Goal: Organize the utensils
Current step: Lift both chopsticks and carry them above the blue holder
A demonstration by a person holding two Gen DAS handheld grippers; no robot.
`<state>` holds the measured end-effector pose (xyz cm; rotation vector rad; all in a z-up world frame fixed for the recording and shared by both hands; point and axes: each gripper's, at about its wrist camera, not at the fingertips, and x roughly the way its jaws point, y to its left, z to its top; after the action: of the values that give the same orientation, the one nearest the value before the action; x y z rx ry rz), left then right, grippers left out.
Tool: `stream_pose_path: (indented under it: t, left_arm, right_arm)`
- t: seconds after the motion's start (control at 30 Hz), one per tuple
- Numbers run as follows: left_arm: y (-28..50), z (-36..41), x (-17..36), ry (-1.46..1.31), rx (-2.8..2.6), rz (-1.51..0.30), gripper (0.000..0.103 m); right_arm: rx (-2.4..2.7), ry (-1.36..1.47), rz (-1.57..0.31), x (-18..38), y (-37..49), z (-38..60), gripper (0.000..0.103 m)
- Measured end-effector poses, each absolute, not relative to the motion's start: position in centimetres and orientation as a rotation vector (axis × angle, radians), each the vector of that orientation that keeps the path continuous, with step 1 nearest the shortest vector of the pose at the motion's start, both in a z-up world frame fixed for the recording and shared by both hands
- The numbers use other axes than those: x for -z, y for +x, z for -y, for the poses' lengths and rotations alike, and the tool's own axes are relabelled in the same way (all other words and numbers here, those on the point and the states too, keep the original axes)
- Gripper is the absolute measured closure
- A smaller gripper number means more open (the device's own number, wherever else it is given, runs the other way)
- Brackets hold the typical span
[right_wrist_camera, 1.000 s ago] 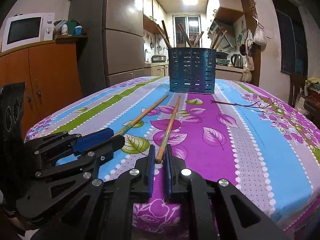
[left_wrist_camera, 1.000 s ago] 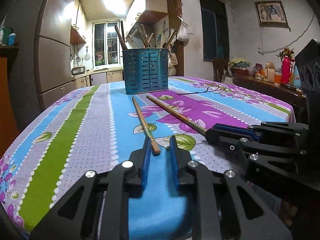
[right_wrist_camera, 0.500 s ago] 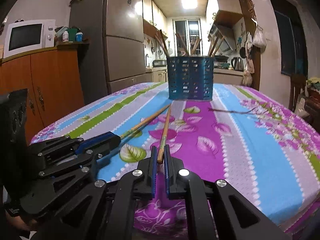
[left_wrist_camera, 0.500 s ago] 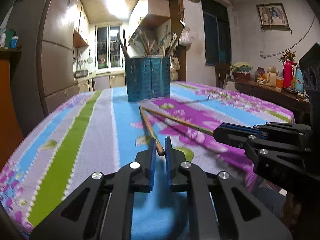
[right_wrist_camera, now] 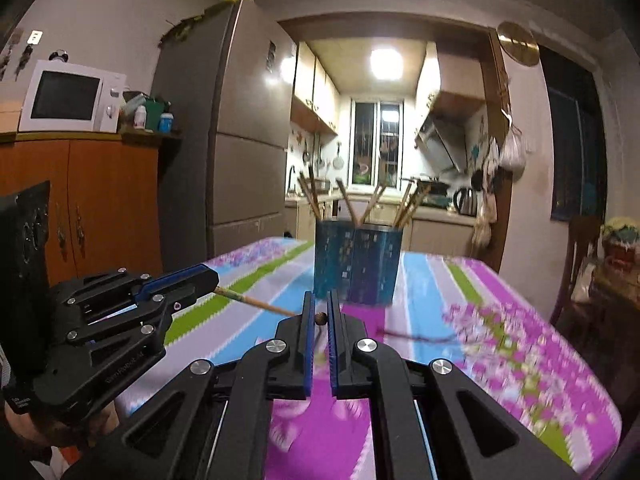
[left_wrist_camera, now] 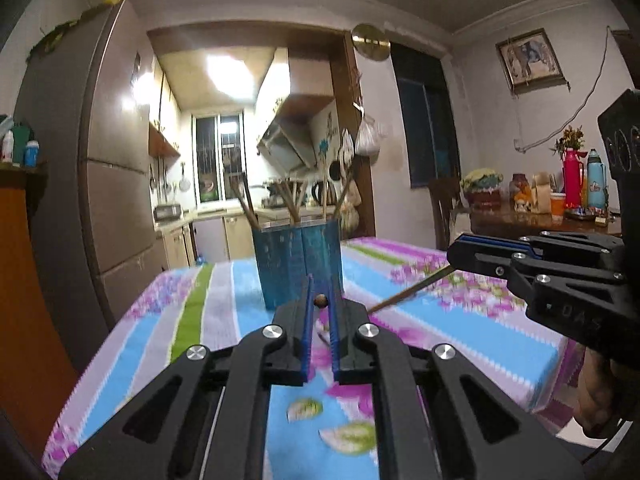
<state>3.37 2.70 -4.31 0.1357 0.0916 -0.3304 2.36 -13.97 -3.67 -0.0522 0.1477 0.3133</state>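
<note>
Above a floral tabletop, two tools each clamp one chopstick: left tool and left chopstick, right tool and right chopstick. The blue holder beyond is blurred, its sticks uncountable.

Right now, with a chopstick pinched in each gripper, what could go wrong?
The left gripper and right gripper each pinch only a chopstick's end, so either might swivel or slip. The blue holder is crowded with sticks, so a tip could catch its rim. The two chopsticks may cross.
</note>
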Motion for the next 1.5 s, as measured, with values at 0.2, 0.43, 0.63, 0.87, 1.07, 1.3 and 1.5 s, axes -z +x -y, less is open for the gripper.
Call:
stream_pose_path:
  t: [0.2,0.43,0.63,0.87,1.07,1.3,1.5]
  left_arm:
    - [4.7,-1.5,2.1,0.158,0.323,-0.034,0.098]
    - [6.9,0.1,0.7,0.179,0.313,-0.006,0.098]
    - [8.8,1.0,-0.4,0.184,0.309,-0.004,0.098]
    - [10.1,0.9,-2.0,0.182,0.317,-0.020,0.098]
    - [11.7,0.5,-4.4,0.174,0.339,-0.048,0.098]
    - [13.7,0.3,-7.0,0.162,0.362,-0.088,0.098]
    - [14.2,0.7,-8.9,0.165,0.365,-0.113,0.098]
  right_arm:
    - [-0.319,-0.055,-0.113,1.2,4.3,15.5,0.096]
    - [-0.337,-0.039,-0.132,-0.1,7.2,16.7,0.096]
    - [-0.361,-0.046,-0.172,-0.5,9.8,17.0,0.096]
    - [-0.392,-0.039,-0.184,-1.9,11.7,17.6,0.096]
    - [-0.430,-0.030,-0.172,-5.6,12.8,18.3,0.096]
    - [-0.444,-0.005,-0.201,-8.2,15.3,19.2,0.096]
    - [-0.455,0.008,-0.181,-9.8,16.6,19.8,0.096]
